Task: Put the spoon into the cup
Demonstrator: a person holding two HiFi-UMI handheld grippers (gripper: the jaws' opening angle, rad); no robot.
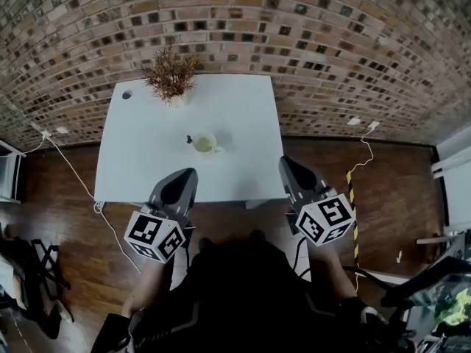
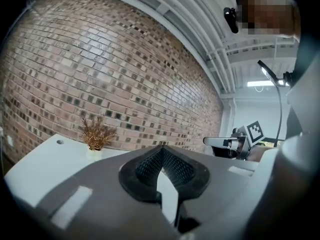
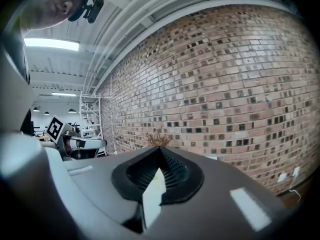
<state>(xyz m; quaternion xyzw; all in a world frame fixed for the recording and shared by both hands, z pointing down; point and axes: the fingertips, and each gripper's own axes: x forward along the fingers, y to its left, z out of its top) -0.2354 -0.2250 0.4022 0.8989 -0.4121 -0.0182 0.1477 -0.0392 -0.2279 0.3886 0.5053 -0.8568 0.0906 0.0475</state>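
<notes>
The spoon (image 1: pixel 190 138) is hard to pin down. The only candidate is a small dark piece at the left rim of the cup (image 1: pixel 204 145), which stands near the middle of the white desk (image 1: pixel 140 160). From the head view I cannot tell whether that piece leans inside the cup or lies on the desk touching it. If it is inside, the job looks done (my reading, not a certainty).

Both claws hang well short of the cup, near the desk's front edge. The left claw (image 2: pixel 161 149) has its ribbed pads pressed together at the tip with nothing between them. The right claw (image 3: pixel 160 150) looks the same, closed and empty.

If the spoon is not yet in, the main risk is going in with closed claws. The tips would push the spoon or nudge the cup rather than grip. The cup looks small and light, so a sideways touch could slide or tip it. A thin handle lying flat on a smooth top may also skid away from the pads.

Neither claw's own view clearly shows the cup, because each claw's grey body blocks the lower part. Only the dried plant (image 1: pixel 171 74) at the desk's back edge and the brick wall are clear there. The cup's contents show only as a pale yellowish tint.
</notes>
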